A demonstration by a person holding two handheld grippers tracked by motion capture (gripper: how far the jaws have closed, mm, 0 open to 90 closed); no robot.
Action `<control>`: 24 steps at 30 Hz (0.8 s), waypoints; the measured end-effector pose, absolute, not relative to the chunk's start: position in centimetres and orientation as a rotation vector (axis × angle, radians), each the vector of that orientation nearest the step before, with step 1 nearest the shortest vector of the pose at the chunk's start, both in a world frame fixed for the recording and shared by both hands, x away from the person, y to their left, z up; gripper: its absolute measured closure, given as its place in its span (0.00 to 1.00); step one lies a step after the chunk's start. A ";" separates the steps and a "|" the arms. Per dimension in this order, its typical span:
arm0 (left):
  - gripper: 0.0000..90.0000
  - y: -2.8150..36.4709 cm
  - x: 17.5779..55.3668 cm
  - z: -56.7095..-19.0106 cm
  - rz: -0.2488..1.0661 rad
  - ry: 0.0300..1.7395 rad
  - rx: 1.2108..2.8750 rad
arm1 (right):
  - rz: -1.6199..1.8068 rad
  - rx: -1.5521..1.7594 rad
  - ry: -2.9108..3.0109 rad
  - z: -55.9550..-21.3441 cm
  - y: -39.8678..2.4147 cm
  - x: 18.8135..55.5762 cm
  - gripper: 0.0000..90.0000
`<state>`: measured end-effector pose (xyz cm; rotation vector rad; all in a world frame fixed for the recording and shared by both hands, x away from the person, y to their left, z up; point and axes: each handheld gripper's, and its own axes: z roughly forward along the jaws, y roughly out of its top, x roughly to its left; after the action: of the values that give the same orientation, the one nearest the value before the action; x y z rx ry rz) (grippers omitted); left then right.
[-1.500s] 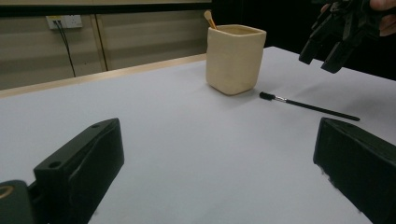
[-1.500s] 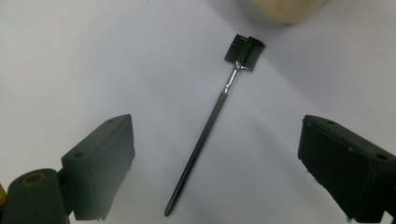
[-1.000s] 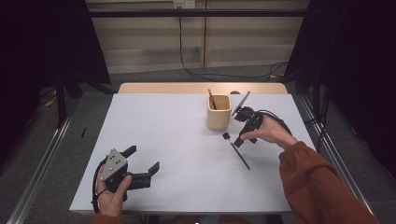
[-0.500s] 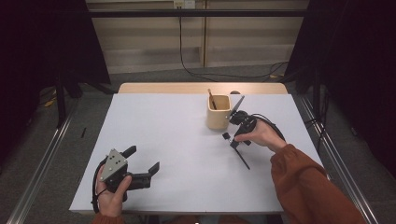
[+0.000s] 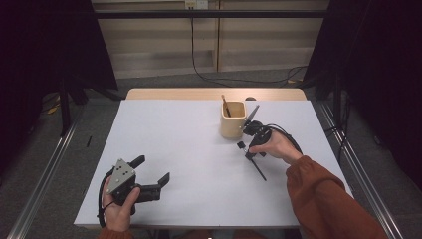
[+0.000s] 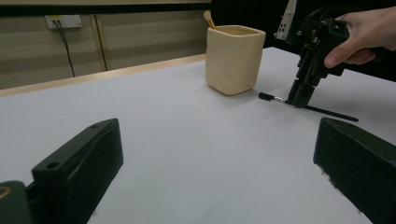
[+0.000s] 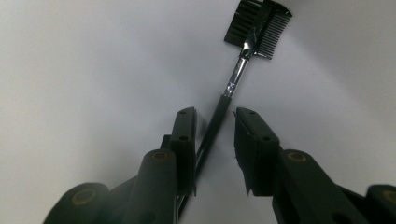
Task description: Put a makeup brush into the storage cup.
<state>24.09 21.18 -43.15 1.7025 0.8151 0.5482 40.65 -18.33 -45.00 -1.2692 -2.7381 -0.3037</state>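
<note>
The right tool (image 5: pixel 247 151) stands nose-down on the desk (image 5: pixel 189 144), at about four o'clock from the desk's centre, held by a hand (image 5: pixel 278 147) in a rust-orange sleeve (image 5: pixel 323 199). Its two jaws have just been closing. In the right gripper view they straddle the thin black handle of one brow comb brush (image 7: pixel 233 84): the left jaw lies against the handle, while a narrow gap still shows at the right jaw, so the handle is between them but not yet clamped. The brush lies flat on the white desk, its comb-and-bristle head (image 7: pixel 258 29) at twelve o'clock from the jaws.

Just beside the tool, at about eleven o'clock from it, stands one cream square cup (image 5: pixel 233 119) holding one wooden-handled stick (image 5: pixel 226 106).

The left tool (image 5: pixel 152 172) rests at about seven o'clock on the desk in the other hand (image 5: pixel 119 209), well apart from the brush. Its two jaws stand wide apart with nothing between them.
</note>
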 end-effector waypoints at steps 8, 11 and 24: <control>0.02 21.0 24.0 -43.1 0.544 0.800 1.710 | -0.274 -1.279 -2.771 -45.0 -18.1 40.5 0.84; 0.02 21.1 24.0 -43.1 0.543 0.805 1.707 | -0.270 -1.273 -2.785 -45.1 -18.1 40.6 0.87; 0.02 21.0 24.1 -43.1 0.544 0.804 1.712 | -0.257 -1.282 -2.779 -45.1 -18.3 40.8 0.95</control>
<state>24.08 21.04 -43.14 1.7119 0.8039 0.5440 40.84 -18.30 -45.13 -1.2817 -2.7793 -0.2573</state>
